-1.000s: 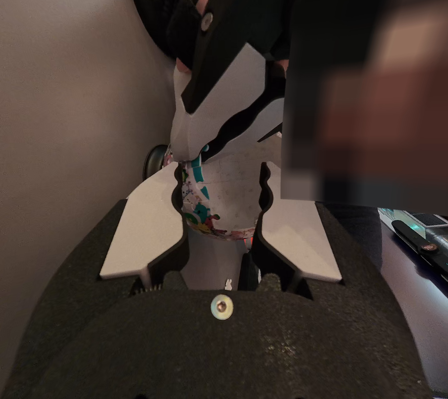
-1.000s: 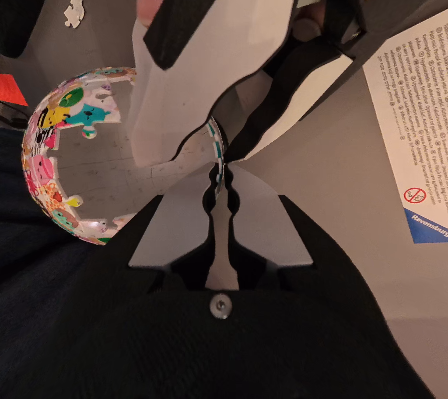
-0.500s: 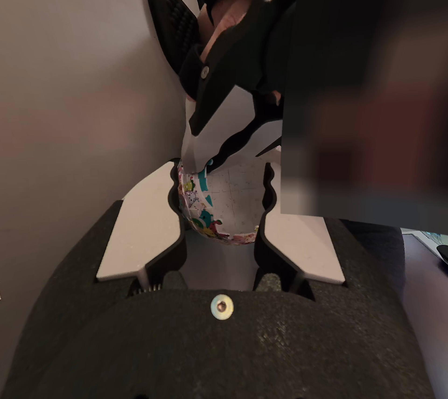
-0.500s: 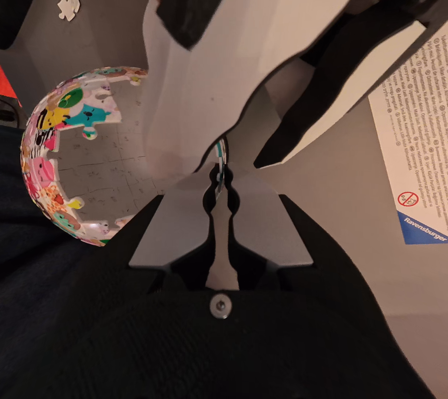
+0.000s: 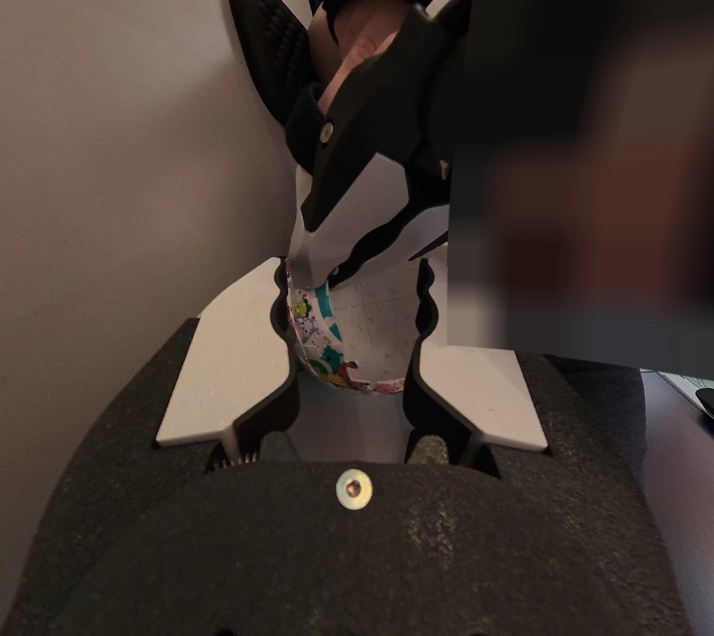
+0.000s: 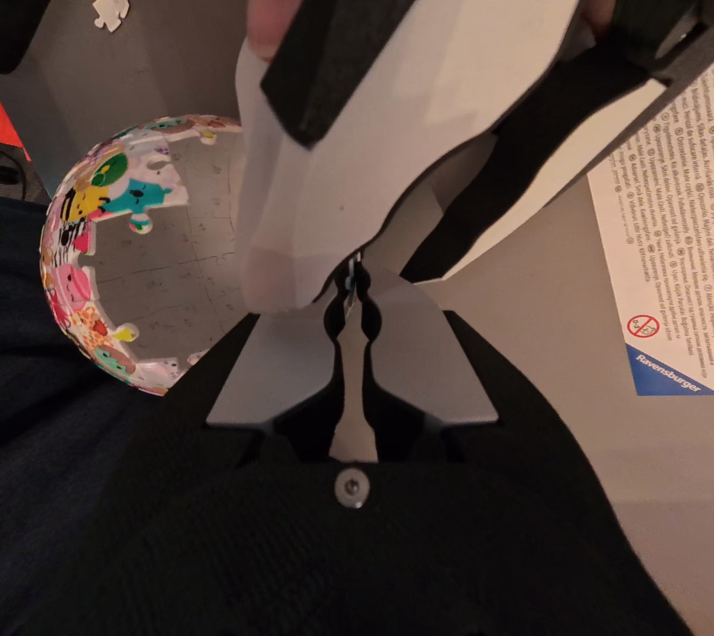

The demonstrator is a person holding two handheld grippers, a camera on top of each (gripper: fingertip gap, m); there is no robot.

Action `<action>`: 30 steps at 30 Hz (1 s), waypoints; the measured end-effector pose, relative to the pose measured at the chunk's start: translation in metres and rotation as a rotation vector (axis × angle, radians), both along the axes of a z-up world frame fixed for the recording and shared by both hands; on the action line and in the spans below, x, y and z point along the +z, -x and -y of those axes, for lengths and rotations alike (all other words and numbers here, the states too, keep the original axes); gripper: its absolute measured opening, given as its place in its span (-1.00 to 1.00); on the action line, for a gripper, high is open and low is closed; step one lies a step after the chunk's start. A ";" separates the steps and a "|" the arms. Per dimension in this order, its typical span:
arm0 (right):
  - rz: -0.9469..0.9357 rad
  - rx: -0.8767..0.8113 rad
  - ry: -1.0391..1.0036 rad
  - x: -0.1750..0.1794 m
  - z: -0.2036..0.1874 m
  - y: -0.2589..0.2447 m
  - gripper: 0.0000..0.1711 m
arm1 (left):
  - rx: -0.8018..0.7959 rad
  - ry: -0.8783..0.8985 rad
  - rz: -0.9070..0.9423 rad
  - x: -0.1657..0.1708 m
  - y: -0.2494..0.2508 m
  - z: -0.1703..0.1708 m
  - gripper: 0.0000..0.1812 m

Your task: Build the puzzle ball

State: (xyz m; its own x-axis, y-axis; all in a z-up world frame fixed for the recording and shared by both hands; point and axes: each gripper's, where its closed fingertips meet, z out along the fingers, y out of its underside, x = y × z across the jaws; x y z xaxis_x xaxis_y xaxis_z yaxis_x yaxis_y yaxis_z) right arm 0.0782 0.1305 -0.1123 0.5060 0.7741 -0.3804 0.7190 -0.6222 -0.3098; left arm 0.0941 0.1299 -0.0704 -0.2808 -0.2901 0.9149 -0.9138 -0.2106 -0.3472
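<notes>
Judging from both wrist views, you are somewhere past halfway but well short of a closed sphere: the puzzle ball (image 6: 116,250) is a partial shell, with colourful cartoon pieces joined round one side and a large jagged gap that lets you look straight onto its plain grey inner surface. Your left gripper (image 5: 351,312) cradles that shell between its fingers, the jaws set at a middling width with the curved printed wall against the left finger (image 5: 232,358) and the open rim reaching toward the right one; whether it is truly clamped or merely resting there I cannot tell. Your right gripper (image 6: 353,293) is drawn nearly closed, pinching a thin teal-edged piece (image 6: 351,275) at its very tips, and that piece sits right at the shell's rim, where the left wrist view shows the same tips touching the teal band (image 5: 324,302). So the step in hand looks like seating one more piece into the edge. What remains is considerable: the gap is wide, and loose white pieces (image 6: 111,1) lie face down on the grey table (image 6: 521,347) beyond the ball, beside a printed leaflet (image 6: 664,270). Expect the tab to need a firm, square push while your left side keeps the shell from flexing.
</notes>
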 end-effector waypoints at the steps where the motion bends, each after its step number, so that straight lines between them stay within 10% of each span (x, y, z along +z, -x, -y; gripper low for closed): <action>1: 0.003 -0.003 0.002 0.000 0.000 0.000 -0.96 | 0.002 0.001 0.001 0.000 0.000 0.000 -0.29; 30: 0.033 0.121 -0.087 0.011 0.000 0.001 -0.98 | 0.035 -0.030 0.035 0.017 0.006 -0.004 -0.31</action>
